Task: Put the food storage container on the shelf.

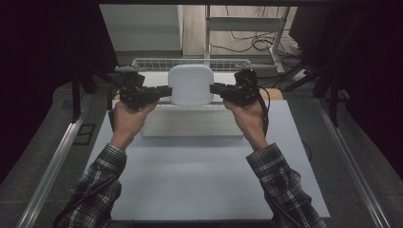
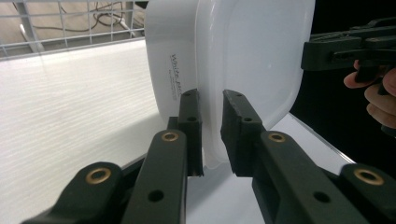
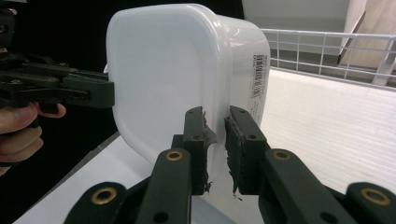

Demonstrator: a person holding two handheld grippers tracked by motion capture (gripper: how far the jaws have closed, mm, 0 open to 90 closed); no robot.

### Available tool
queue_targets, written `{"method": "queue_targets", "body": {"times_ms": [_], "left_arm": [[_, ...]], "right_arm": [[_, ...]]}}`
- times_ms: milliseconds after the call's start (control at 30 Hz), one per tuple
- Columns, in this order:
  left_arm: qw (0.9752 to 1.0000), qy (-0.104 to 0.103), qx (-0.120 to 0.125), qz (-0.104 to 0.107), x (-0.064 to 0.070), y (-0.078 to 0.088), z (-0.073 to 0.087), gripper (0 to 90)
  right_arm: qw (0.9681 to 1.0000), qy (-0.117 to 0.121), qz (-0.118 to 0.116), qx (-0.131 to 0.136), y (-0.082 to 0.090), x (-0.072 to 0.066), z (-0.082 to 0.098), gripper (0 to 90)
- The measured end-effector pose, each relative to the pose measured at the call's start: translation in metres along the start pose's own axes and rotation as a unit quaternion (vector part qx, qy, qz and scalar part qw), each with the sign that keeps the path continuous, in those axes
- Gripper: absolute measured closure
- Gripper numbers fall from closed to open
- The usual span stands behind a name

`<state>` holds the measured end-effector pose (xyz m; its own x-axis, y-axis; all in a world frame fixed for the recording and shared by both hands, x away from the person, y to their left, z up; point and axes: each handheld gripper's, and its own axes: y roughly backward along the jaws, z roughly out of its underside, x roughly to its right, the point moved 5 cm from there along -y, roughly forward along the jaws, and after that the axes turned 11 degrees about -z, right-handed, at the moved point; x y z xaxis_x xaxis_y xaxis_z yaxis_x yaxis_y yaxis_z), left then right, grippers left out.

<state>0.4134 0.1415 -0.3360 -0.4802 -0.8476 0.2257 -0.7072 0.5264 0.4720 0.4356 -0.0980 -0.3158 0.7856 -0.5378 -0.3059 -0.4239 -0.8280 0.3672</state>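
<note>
Two plaid sleeves come in from the bottom of the high view, and each hand holds a black gripper above the grey table [image 1: 199, 180]. Between the two grippers hangs a white plastic container [image 1: 191, 84] with rounded corners, lifted clear of the table surface. It is turned on its side, so its broad flat face looks toward the high camera.

On the left side, the left gripper [image 1: 166, 90] has its jaws nearly together on the rim of the container. In the left gripper view the two black pads [image 2: 191, 126] stand on either side of the thin translucent edge [image 2: 210, 140] and pinch it. Small printed text runs along the container's side wall there.

On the right side, the right gripper [image 1: 215, 89] grips the opposite rim in the same way. In the right gripper view its worn pads [image 3: 240, 149] are closed on the edge, and a barcode label [image 3: 258, 77] is seen on the side wall of the container.

Behind the container a white wire basket [image 1: 190, 63] stands at the far edge of the table. Under the container a pale rectangular board [image 1: 192, 126] lies flat on the table.
</note>
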Motion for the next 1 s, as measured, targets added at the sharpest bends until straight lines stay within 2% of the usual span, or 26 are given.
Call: {"method": "queue_targets", "body": {"times_ms": [133,233,400,667,767,900,1000], "left_arm": [[1.0,0.006,-0.003,0.001,-0.004,-0.006,-0.002,76.7],[0.9999,0.011,-0.008,0.007,-0.005,-0.012,-0.002,72.2],[0.9996,0.021,-0.004,0.017,-0.006,-0.015,-0.005,69.7],[0.9995,0.026,-0.004,0.016,-0.008,-0.022,-0.01,63.4],[0.9997,0.023,-0.008,0.008,-0.008,-0.026,-0.011,60.5],[0.9997,0.021,-0.012,-0.001,-0.009,-0.029,-0.012,60.8],[0.9996,0.024,-0.011,0.001,-0.011,-0.032,-0.013,61.2]], "right_arm": [[0.9999,-0.01,0.0,-0.008,-0.005,0.005,-0.002,77.2],[0.9997,-0.019,0.002,-0.013,-0.009,0.011,-0.003,75.0],[0.9996,-0.023,0.006,-0.013,-0.011,0.015,-0.004,72.9],[0.9995,-0.026,0.013,-0.012,-0.016,0.021,-0.007,68.3],[0.9994,-0.027,0.016,-0.015,-0.02,0.023,-0.009,65.3],[0.9993,-0.028,0.018,-0.015,-0.023,0.025,-0.011,63.1],[0.9992,-0.03,0.02,-0.016,-0.026,0.028,-0.012,60.8]]}}
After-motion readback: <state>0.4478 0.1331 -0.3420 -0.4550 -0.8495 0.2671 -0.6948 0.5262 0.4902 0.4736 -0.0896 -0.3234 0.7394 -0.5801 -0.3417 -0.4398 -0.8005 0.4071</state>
